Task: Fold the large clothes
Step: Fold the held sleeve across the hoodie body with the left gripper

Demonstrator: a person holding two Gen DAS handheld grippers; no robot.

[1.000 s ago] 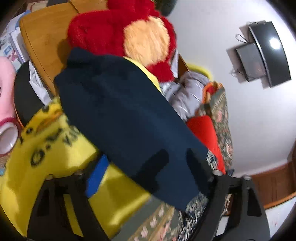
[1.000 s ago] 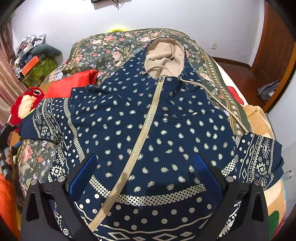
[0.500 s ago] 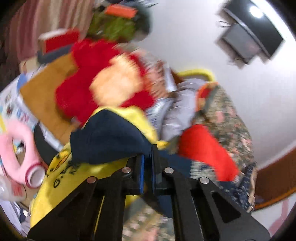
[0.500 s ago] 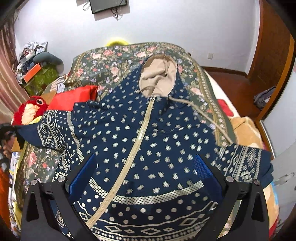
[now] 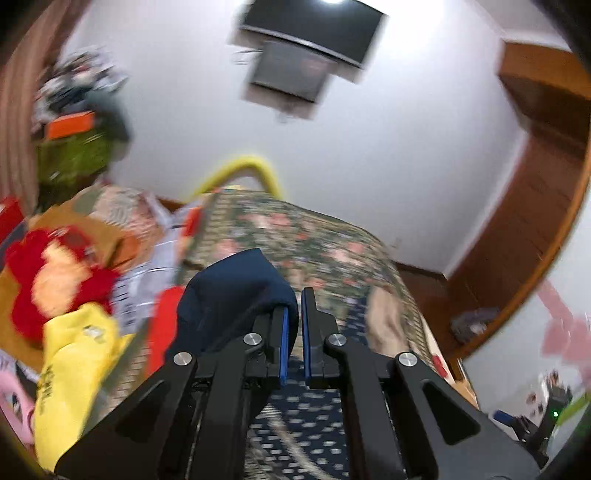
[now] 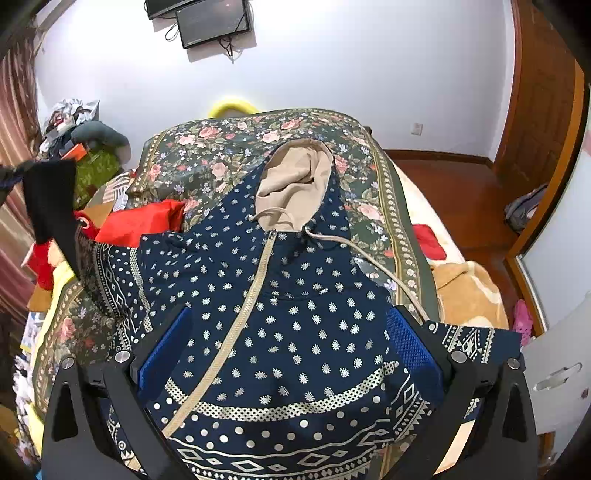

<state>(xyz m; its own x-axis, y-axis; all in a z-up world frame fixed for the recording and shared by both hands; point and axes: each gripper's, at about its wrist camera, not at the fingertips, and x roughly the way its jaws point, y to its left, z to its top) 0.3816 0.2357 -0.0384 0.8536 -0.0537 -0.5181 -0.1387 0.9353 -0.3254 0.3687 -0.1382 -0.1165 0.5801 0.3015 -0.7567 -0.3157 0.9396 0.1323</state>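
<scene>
L gripper [image 5: 293, 334]: your jaws are clenched on the navy cuff [image 5: 236, 295] of the hoodie's sleeve, blue pads nearly together w/ cloth pinched between. Cuff bunches up and to the left of the fingers, raised above the floral bedspread [image 5: 306, 240]. L view is motion-blurred; fine detail not readable.

R gripper [image 6: 290, 347]: your jaws are spread wide, nothing between the pads. It hangs over the lower front of the hoodie [image 6: 295, 302]; contact w/ fabric can't be judged from this angle.

Hoodie: navy w/ pale dot print and geometric bands at hem and sleeves. Lies face up on the bedspread [image 6: 207, 147], zipper [image 6: 236, 325] closed and running diagonally, beige-lined hood [image 6: 295, 184] toward the far wall. Beige drawstring [image 6: 373, 266] trails across the right shoulder. Right sleeve [image 6: 476, 339] lies flat out toward the bed edge. Left sleeve [image 6: 110, 273] is pulled up off the bed at its outer end, rising to the dark cuff [image 6: 48, 199] at the far left of the R view.

Surroundings: red cloth [image 6: 144, 221] just beside the left shoulder, touching the sleeve edge. Red plush toy [image 5: 55, 280] and yellow fabric [image 5: 74, 365] left of the bed. Wall screen [image 6: 210, 22] above the bed's far end.
</scene>
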